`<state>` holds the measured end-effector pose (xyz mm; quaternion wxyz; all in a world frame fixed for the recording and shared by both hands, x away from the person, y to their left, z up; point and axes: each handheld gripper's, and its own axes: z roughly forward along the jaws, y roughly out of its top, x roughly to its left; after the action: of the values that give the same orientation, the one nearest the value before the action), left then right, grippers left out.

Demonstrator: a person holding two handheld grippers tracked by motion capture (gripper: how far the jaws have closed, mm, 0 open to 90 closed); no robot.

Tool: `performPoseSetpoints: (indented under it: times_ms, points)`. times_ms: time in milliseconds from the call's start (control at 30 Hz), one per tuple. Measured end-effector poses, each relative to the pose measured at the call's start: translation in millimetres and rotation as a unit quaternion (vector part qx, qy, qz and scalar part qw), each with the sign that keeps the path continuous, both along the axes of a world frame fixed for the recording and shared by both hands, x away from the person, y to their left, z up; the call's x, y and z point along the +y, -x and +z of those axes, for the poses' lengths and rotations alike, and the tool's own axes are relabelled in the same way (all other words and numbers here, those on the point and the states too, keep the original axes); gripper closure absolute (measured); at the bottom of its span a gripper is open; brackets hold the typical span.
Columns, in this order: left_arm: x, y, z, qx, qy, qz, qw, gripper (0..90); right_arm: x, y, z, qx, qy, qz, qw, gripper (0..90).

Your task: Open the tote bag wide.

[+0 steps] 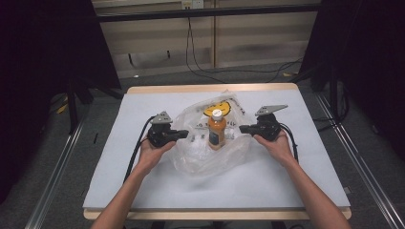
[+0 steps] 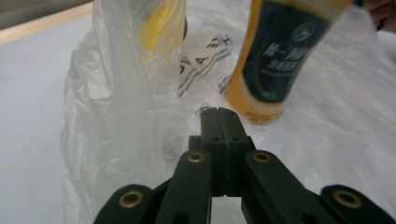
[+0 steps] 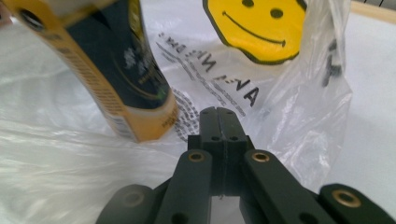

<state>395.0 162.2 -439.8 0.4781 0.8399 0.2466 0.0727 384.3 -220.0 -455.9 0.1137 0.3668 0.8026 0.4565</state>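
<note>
Crinkled clear plastic bag [image 1: 210, 148] around smooth cylindrical orange bottle [image 1: 217, 131].

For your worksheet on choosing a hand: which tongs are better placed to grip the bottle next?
Right, probably, and only narrowly. The right tongs sit shut, tips aimed at the bottle at body height. The left tongs look slightly farther off, with bag folds beside them.

Beneath left tongs [image 1: 187, 134] and right tongs [image 1: 240, 129]: white sheet [image 1: 143, 181] over wooden table [image 1: 210, 88]. Far beyond: black cables [image 1: 200, 71] on grey floor [image 1: 157, 78]. Outward: metal rails [image 1: 57, 176].
</note>
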Motion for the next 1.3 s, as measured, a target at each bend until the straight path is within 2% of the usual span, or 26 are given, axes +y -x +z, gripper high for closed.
performPoseSetpoints:
  times_ms: [33,67,100,133,200,333,400,433,500,533,567,600,633,667,733,767,800,867,900,967,1000,1033,1133,1167,1233,1300]
  points:
    - [0.0,0.0,0.0,0.0,0.0,0.0,1.0,90.0,-1.6,2.6,1.9,-0.006,-0.006,-0.004,1.0,90.0]
    - [3.3,6.5,5.1,-0.008,0.018,-0.005,0.9998,90.0,-3.2,5.5,4.1,-0.013,-0.013,-0.011,0.9998,90.0]
    - [5.1,9.2,7.7,-0.014,0.023,-0.007,0.9996,90.0,-5.4,8.2,6.5,-0.018,-0.021,-0.013,0.9995,90.0]
    - [5.1,9.2,7.7,-0.014,0.023,-0.007,0.9996,90.0,-5.4,8.2,6.5,-0.018,-0.021,-0.013,0.9995,90.0]
    - [8.7,14.7,11.9,-0.024,0.029,-0.011,0.9992,90.0,-11.5,17.4,13.2,-0.033,-0.043,-0.019,0.9984,90.0]
    - [16.4,21.6,15.1,-0.032,0.044,-0.009,0.9985,90.0,-15.6,26.6,17.4,-0.045,-0.046,-0.021,0.9977,89.8]
    - [22.2,26.5,15.4,-0.039,0.051,-0.001,0.9979,89.5,-18.2,35.1,19.7,-0.056,-0.055,-0.032,0.9964,76.9]
    - [22.2,26.5,15.4,-0.039,0.051,-0.001,0.9979,83.6,-19.0,37.7,20.5,-0.058,-0.058,-0.029,0.9962,74.2]
    - [28.1,32.7,15.4,-0.049,0.053,0.003,0.9974,80.6,-19.7,43.2,22.1,-0.066,-0.062,-0.029,0.9955,61.2]
    - [28.1,32.7,15.4,-0.049,0.053,0.003,0.9974,77.6,-19.7,43.2,22.1,-0.066,-0.062,-0.029,0.9955,61.2]
    - [32.7,37.3,15.4,-0.051,0.059,0.014,0.9969,73.3,-21.0,49.5,23.9,-0.073,-0.072,-0.032,0.9942,50.2]
    - [32.7,37.3,15.4,-0.051,0.059,0.014,0.9969,69.1,-21.0,49.5,23.9,-0.073,-0.072,-0.032,0.9942,50.2]
    - [35.1,39.4,15.7,-0.057,0.057,0.017,0.9966,63.3,-22.3,56.1,26.2,-0.083,-0.078,-0.036,0.9929,39.8]
    - [39.6,44.2,16.8,-0.062,0.062,0.03,0.9957,57.4,-22.8,59.5,27.2,-0.092,-0.08,-0.041,0.9917,34.8]
    - [42.1,45.7,17.3,-0.062,0.063,0.033,0.9955,45.2,-24.8,66.0,29.6,-0.102,-0.086,-0.049,0.9899,24.7]
    - [45.8,50.8,18.3,-0.07,0.058,0.048,0.9947,40.1,-25.8,68.8,30.4,-0.103,-0.092,-0.05,0.9891,19.8]
    - [45.8,50.8,18.3,-0.07,0.058,0.048,0.9947,35.4,-25.8,68.8,30.4,-0.103,-0.092,-0.05,0.9891,19.8]
    - [50.4,57.1,18.5,-0.069,0.066,0.058,0.9937,25.7,-29.6,78.2,32.7,-0.104,-0.101,-0.06,0.9877,7.3]
    - [51.6,58.5,18.8,-0.061,0.068,0.052,0.9945,23.3,-30.5,81.6,33.5,-0.103,-0.1,-0.067,0.9874,4.2]
    - [52.3,60.0,19.6,-0.054,0.065,0.047,0.9953,21.4,-32.1,85.3,33.8,-0.104,-0.098,-0.071,0.9871,3.2]
    - [52.3,62.5,20.6,-0.058,0.06,0.054,0.995,18.0,-33.7,88.7,34.0,-0.106,-0.098,-0.073,0.9868,2.9]
    - [53.1,65.1,21.5,-0.066,0.057,0.055,0.9946,12.1,-36.5,96.8,34.3,-0.107,-0.1,-0.079,0.9861,2.1]
    - [57.3,76.0,21.8,-0.096,0.061,0.062,0.9915,9.0,-38.4,106.1,33.4,-0.115,-0.095,-0.089,0.9849,1.7]
    - [59.0,80.1,20.7,-0.096,0.065,0.067,0.991,7.9,-41.3,115.3,31.3,-0.118,-0.084,-0.099,0.9845,1.5]
    - [65.2,84.4,14.7,-0.091,0.067,0.063,0.9916,7.4,-43.2,120.1,29.9,-0.121,-0.087,-0.103,0.9834,1.2]
    - [72.0,88.7,7.7,-0.085,0.068,0.075,0.9913,5.4,-46.2,128.5,27.4,-0.125,-0.08,-0.109,0.9829,1.7]
